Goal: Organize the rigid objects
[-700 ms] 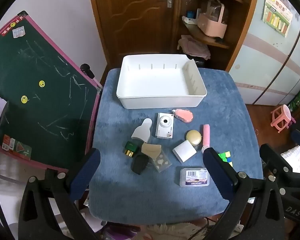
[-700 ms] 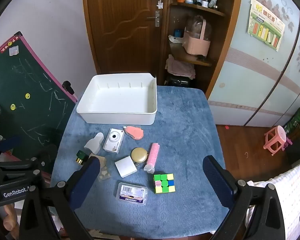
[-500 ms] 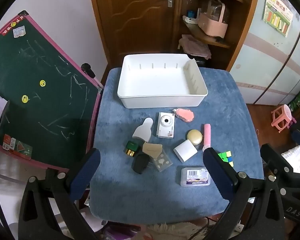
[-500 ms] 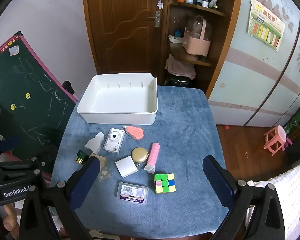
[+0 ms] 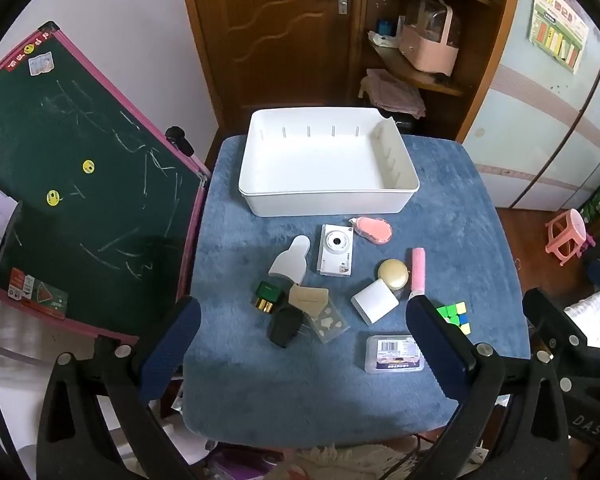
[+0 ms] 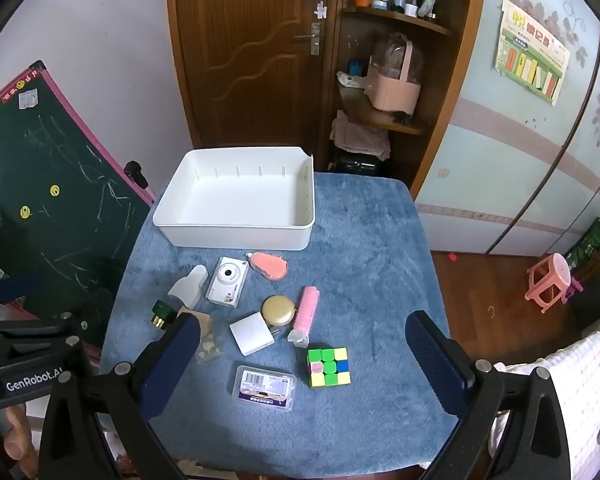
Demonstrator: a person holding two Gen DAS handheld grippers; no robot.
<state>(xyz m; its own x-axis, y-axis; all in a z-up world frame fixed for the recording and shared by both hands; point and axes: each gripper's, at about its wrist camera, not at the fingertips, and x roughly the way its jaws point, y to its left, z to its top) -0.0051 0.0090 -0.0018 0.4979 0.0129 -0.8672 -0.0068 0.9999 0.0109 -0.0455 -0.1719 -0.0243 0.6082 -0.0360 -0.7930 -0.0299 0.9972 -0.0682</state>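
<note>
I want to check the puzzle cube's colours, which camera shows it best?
The right wrist view: the puzzle cube lies whole and unobstructed on the blue mat. In the left wrist view the left gripper's finger covers part of the cube.

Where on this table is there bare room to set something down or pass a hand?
Bare blue cloth runs right of the white bin and on past the Rubik's cube; the near edge below the clear barcode box is bare too. Crowded: between bin and box, around the white camera and gold compact.
</note>
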